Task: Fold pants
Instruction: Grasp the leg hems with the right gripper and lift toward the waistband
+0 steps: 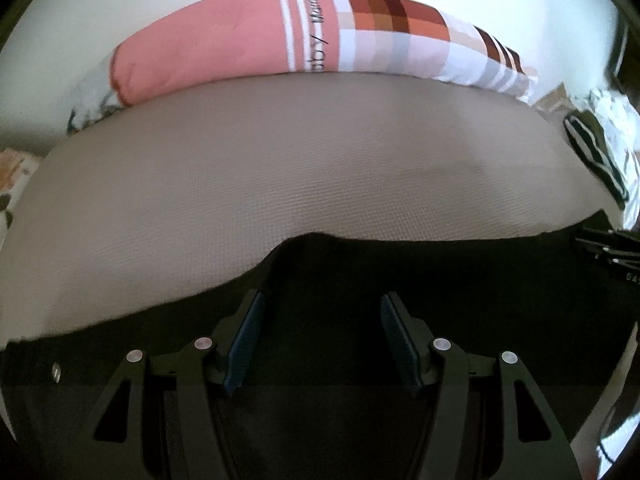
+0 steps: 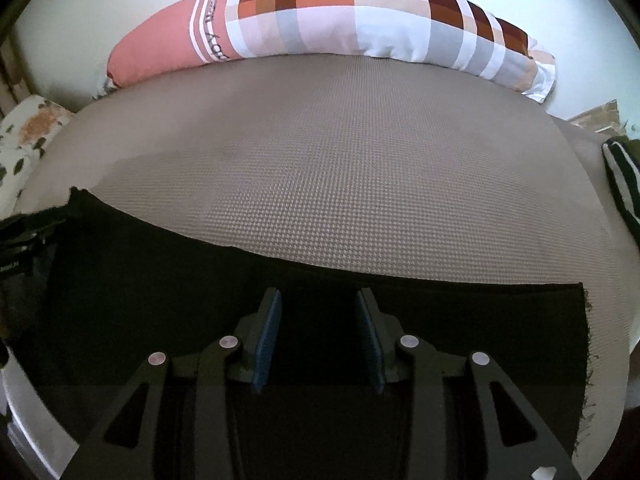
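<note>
Left wrist view: left gripper [image 1: 322, 318] is seen with jaws well apart, nothing between the blue ribbed pads [image 1: 246, 340]; black cloth lies below them but no pinch is shown. Right wrist view: right gripper [image 2: 318, 318] is seen with jaws apart by a narrower gap, also empty, hanging over the same dark cloth.

Pants [image 2: 200, 280] are located at the near edge of the mattress [image 2: 340, 160], spread flat under both grippers. The far edge of the cloth is seen running left to right across both views; in the right wrist view the right end is cut square, with a frayed, thready hem [image 2: 588, 360]. A bunched black strap-like bit is seen at the far left of that view; what it is cannot be told.

Progress, as judged: cloth appears laid out and flattened, possibly already doubled over, but layers cannot be counted in fabric this dark. No grip is held, so a fold is either just set down or not yet picked up. Remaining folds are likely still to be done.

Materials: pants are matte black, limp, fine weave, almost no visible texture. Mattress cover is taupe with a small waffle grid, firm and flat. A pillow [image 1: 280, 40] is seen along the far edge, long and plump, salmon at the left end, white stripes with lettering, then checked squares in rust, beige and grey. A dark green-and-white striped cloth [image 2: 622, 176] is seen at the right.
</note>
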### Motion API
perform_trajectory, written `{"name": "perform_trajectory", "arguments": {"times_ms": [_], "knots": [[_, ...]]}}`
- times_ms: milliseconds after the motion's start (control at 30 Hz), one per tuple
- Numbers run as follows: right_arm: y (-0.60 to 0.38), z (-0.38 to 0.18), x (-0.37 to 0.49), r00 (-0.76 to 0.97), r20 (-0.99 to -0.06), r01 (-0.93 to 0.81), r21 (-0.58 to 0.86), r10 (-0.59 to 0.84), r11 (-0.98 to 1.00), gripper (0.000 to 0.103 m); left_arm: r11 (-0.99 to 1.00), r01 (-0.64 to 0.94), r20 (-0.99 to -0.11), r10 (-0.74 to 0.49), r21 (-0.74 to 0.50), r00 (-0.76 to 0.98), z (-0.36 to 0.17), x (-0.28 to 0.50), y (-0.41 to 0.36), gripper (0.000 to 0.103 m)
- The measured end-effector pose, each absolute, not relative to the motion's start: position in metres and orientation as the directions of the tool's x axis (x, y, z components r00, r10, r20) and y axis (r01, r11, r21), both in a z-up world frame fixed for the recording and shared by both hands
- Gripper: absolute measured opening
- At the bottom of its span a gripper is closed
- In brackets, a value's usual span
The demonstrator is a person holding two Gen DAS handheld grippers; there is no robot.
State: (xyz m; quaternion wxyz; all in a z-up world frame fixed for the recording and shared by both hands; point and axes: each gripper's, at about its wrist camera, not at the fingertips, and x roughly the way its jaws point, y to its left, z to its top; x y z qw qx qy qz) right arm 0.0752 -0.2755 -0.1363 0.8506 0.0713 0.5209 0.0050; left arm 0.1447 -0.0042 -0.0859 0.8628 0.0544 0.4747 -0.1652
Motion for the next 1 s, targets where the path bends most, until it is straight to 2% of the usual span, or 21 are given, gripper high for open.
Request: {"name": "perform_trajectory", "arguments": {"times_ms": [100, 267, 367, 633, 1000], "knots": [[-0.291, -0.129, 0.064, 0.472, -0.871, 0.072, 0.19, 0.134, 0.979, 0.036, 0.953, 0.29, -0.836, -0.227, -0.085, 0.5, -0.078, 0.131, 0.008, 0.061], [-0.349, -0.125, 0.032, 0.477, -0.822, 0.114, 0.41, 0.312, 0.905, 0.037, 0.968, 0.233, -0.832, -0.208, -0.097, 0.515, -0.065, 0.106, 0.029, 0.061], [-0.399, -0.128, 0.003, 0.48, -0.8, 0.173, 0.489, 0.361, 0.855, 0.038, 0.972, 0.21, -0.838, -0.197, -0.101, 0.509, -0.06, 0.093, 0.041, 0.061], [-0.516, -0.15, -0.065, 0.464, -0.8, 0.37, 0.565, 0.38, 0.737, 0.039, 0.977, 0.195, -0.866, -0.171, -0.087, 0.469, -0.063, 0.077, 0.048, 0.061], [-0.541, -0.181, -0.057, 0.441, -0.744, 0.343, 0.657, 0.502, 0.671, 0.037, 0.98, 0.192, -0.886, -0.131, -0.049, 0.444, -0.074, 0.081, 0.039, 0.061]]}}
